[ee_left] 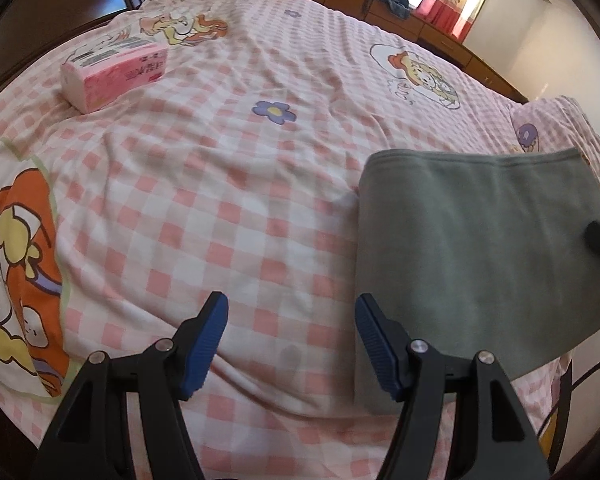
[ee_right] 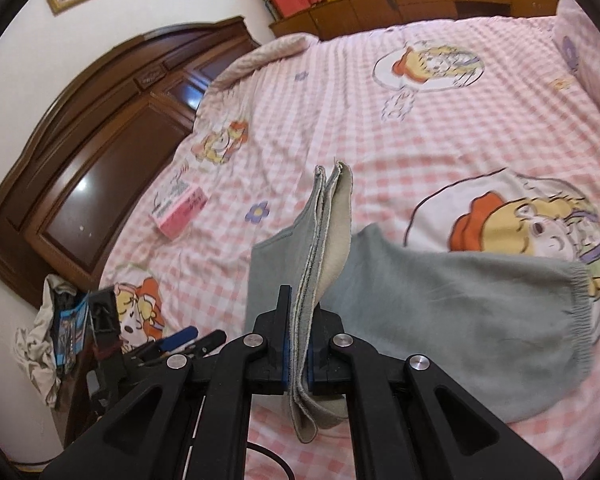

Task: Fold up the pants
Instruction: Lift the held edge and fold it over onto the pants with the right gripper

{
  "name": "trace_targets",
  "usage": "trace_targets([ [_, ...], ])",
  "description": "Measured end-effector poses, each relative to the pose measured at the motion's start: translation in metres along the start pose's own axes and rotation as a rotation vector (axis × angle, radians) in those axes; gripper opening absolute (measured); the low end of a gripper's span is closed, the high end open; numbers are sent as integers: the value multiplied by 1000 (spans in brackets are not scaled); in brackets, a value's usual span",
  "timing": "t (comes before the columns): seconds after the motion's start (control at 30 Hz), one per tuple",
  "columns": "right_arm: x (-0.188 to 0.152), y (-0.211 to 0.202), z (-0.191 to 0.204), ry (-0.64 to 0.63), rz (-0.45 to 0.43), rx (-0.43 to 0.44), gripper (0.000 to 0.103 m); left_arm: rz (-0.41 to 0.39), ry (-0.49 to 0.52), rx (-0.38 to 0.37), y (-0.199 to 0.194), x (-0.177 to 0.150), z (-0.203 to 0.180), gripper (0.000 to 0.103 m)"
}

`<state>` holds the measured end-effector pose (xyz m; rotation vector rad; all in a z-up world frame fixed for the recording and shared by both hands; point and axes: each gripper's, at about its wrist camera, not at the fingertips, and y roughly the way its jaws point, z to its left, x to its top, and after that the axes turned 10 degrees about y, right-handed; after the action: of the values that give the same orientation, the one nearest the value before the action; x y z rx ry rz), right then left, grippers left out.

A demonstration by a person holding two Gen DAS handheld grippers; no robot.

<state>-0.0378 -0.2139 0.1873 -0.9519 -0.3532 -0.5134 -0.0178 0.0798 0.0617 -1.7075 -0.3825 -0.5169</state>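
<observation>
The layered hem of the grey pants (ee_right: pixel 440 300) is pinched by the right gripper (ee_right: pixel 298 344) above the bed (ee_left: pixel 220 208); the left gripper (ee_left: pixel 292 344) is held spread, empty.

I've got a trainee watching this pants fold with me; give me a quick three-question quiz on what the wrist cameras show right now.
1. True or false: the left gripper is clamped on the pants.
2. Multiple choice: what does the right gripper hold? A) the tissue pack B) a bunched edge of the pants C) nothing
3. Short answer: which end of the pants lies flat on the bedspread to the right of the right gripper?

Key
1. False: its jaws stand open over the bedspread, beside the pants.
2. B
3. The elastic waistband.
</observation>
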Motion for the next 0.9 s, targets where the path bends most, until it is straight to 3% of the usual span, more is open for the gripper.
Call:
trace_targets([
  [0.7, 23, -73, -68, 90, -152, -139, 6, 26, 103, -15, 7, 8, -42, 69],
  [0.9, 23, -75, -101, 153, -148, -179, 6, 40, 147, -28, 14, 11, -60, 69],
])
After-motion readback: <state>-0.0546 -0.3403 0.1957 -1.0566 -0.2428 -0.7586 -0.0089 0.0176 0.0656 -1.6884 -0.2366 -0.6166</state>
